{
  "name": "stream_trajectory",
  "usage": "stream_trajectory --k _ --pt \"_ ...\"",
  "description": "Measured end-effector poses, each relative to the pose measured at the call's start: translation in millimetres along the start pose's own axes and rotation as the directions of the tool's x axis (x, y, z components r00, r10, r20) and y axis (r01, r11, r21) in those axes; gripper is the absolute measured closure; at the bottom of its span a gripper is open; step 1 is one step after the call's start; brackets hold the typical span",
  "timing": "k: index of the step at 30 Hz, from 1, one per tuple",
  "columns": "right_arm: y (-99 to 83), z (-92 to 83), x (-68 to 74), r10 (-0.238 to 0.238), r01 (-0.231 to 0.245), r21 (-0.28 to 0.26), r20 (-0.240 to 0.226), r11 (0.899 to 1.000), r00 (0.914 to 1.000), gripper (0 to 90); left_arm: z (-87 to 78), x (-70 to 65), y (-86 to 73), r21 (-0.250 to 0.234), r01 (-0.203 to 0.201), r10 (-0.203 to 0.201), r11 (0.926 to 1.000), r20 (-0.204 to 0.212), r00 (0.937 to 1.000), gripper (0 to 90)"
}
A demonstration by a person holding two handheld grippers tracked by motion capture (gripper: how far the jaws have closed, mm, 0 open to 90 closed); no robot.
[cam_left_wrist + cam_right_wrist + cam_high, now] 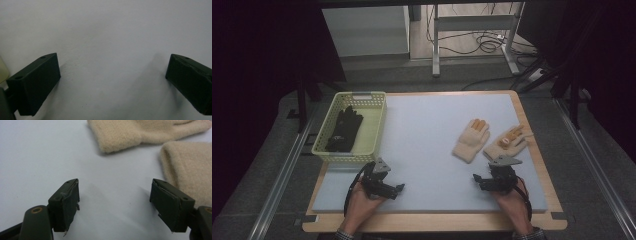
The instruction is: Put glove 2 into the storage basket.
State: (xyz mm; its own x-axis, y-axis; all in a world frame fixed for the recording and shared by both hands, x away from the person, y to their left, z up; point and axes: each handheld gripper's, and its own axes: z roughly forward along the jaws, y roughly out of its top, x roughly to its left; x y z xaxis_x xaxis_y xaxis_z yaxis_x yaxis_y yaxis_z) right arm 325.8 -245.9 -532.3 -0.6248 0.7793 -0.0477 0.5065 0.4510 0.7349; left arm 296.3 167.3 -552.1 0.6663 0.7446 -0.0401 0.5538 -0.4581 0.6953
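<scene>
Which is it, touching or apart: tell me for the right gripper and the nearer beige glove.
Apart. The right gripper view shows the right gripper open over bare mat, with a strip of mat between its jaw and the nearer beige glove.

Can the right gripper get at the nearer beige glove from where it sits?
Probably yes: the right gripper stands open on bare mat, and the beige glove lies flat just ahead of it with nothing between them.

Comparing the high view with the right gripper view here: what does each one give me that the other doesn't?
High view alone: the yellow basket holding black gloves, the left gripper, and the person's hands. Right gripper view alone: a close look at the right gripper, its jaws wide apart with nothing between them. Both: the two beige gloves on the grey mat.
</scene>
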Motion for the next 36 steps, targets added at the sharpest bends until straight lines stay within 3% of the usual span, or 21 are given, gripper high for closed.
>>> stream_trajectory --k 10,22,29,36 --pt "3.9 -1.3 0.9 0.014 -0.014 -0.004 0.000 1.000 0.9999 23.8 -0.1 0.1 -0.1 -0.001 -0.001 0.001 1.0000 -0.001 1.0000 0.0" --pt "27.9 -5.6 -3.4 0.025 -0.025 -0.036 0.002 0.999 0.9997 23.9 -0.1 0.0 -0.1 -0.002 -0.001 0.001 1.0000 -0.002 1.0000 0.0" --pt "48.4 -0.5 -11.6 0.037 -0.037 -0.051 0.000 0.998 0.9993 24.0 -0.2 0.0 -0.1 -0.001 -0.001 0.001 1.0000 -0.002 1.0000 0.0" --pt "68.1 17.4 -27.1 0.053 -0.052 -0.037 0.013 0.998 0.9985 23.4 -0.2 0.0 -0.2 -0.002 0.000 0.000 1.0000 -0.002 1.0000 0.0"
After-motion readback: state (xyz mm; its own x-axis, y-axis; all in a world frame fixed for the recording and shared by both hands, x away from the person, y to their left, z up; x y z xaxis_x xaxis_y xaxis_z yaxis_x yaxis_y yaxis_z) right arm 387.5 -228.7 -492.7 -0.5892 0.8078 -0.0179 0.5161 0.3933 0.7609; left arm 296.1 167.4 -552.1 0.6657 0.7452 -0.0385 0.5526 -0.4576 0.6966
